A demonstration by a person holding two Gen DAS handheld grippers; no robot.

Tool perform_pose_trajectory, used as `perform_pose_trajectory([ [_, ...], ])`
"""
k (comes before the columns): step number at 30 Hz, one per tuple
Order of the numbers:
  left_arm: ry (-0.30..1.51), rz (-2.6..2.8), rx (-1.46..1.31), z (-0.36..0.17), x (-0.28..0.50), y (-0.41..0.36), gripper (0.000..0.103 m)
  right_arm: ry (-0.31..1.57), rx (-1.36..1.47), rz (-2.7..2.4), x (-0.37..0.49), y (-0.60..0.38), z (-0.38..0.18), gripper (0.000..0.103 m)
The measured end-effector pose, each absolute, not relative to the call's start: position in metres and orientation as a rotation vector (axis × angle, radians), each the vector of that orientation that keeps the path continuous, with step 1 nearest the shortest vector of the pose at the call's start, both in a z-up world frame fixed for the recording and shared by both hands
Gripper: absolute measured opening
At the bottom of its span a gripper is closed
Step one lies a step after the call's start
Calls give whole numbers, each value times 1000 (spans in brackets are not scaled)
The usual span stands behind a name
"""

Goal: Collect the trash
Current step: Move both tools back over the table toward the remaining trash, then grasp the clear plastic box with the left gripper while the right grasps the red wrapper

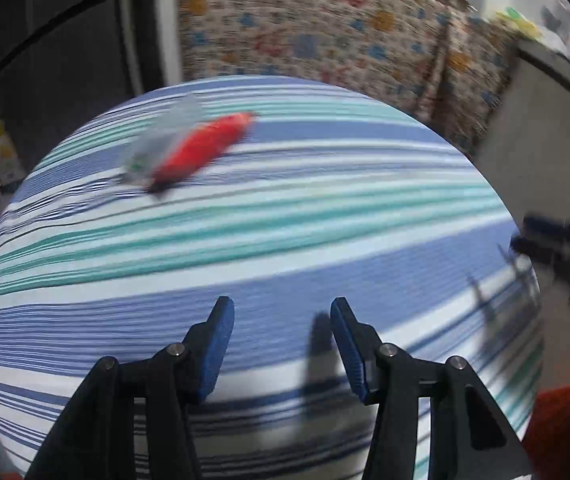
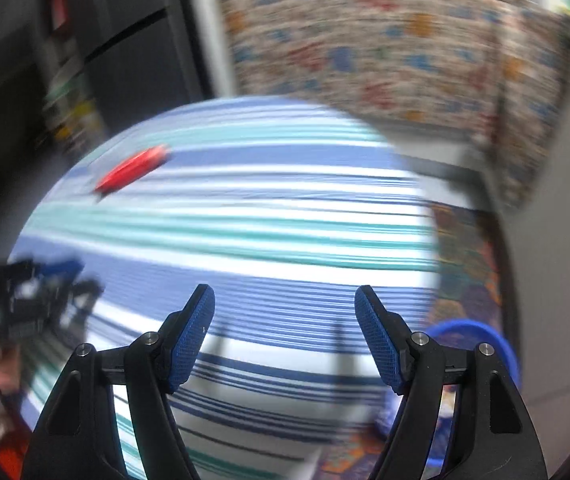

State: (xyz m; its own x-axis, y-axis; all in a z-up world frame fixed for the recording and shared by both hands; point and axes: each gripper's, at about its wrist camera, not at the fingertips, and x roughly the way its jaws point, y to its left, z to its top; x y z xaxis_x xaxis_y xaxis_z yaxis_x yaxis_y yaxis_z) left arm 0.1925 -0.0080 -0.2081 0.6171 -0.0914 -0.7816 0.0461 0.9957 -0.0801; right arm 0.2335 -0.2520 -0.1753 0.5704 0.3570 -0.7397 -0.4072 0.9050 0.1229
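Observation:
A red wrapper (image 1: 201, 148) lies on the striped round table (image 1: 269, 240) at the far left, with a clear plastic piece (image 1: 165, 136) beside it. The red wrapper also shows in the right wrist view (image 2: 131, 174). My left gripper (image 1: 281, 308) is open and empty above the table's near side, well short of the trash. My right gripper (image 2: 285, 296) is open and empty over the striped table (image 2: 245, 216). The right gripper shows blurred at the right edge of the left wrist view (image 1: 557, 248), and the left gripper at the left edge of the right wrist view (image 2: 37, 292). Both views are motion-blurred.
A floral cloth (image 1: 325, 36) hangs behind the table. A blue bin (image 2: 481, 344) stands on the floor to the table's right, partly hidden by my right gripper. A dark cabinet (image 2: 125, 52) stands at the back left. A grey counter edge (image 1: 545, 120) is at the right.

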Motion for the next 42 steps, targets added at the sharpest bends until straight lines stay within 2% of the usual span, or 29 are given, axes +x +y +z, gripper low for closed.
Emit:
perform_pose_trajectory([
  [2, 883, -46, -81, -200, 197, 17, 53, 874, -118, 516, 231, -213, -188, 74],
  [4, 864, -19, -101, -193, 206, 47, 60, 904, -193, 578, 227, -175, -206, 74],
  [5, 861, -14, -108, -190, 214, 59, 61, 911, -229, 588, 226, -162, -213, 82],
  [7, 861, -47, -143, -186, 230, 82, 65, 851, -284, 596, 222, -146, -214, 83],
  [13, 864, -235, -261, -171, 289, 120, 76, 884, -250, 602, 237, -141, -220, 89],
  [20, 924, -308, -256, -192, 342, 116, 76, 884, -254, 605, 235, -137, -218, 91],
  [21, 920, -310, -251, -193, 344, 116, 75, 885, -254, 606, 234, -136, -218, 91],
  [22, 901, -298, -247, -194, 344, 116, 61, 885, -254, 607, 234, -137, -218, 91],
  [26, 850, -200, -295, -194, 331, 134, 60, 887, -259, 609, 232, -135, -217, 89],
  [29, 833, -29, -196, -186, 313, 146, 60, 903, -246, 594, 237, -137, -213, 81],
  [31, 817, 66, -137, -185, 302, 151, 60, 906, -229, 583, 243, -133, -209, 80],
  [32, 813, 89, -127, -186, 300, 153, 51, 912, -208, 585, 249, -128, -206, 77],
  [33, 806, 95, -117, -187, 296, 156, 34, 925, -178, 593, 257, -119, -203, 75],
  [34, 791, 113, -97, -186, 293, 157, 31, 934, -151, 601, 263, -111, -200, 74],
  [42, 791, 70, -137, -188, 283, 165, 29, 1013, 129, 549, 355, -13, -195, 74],
])
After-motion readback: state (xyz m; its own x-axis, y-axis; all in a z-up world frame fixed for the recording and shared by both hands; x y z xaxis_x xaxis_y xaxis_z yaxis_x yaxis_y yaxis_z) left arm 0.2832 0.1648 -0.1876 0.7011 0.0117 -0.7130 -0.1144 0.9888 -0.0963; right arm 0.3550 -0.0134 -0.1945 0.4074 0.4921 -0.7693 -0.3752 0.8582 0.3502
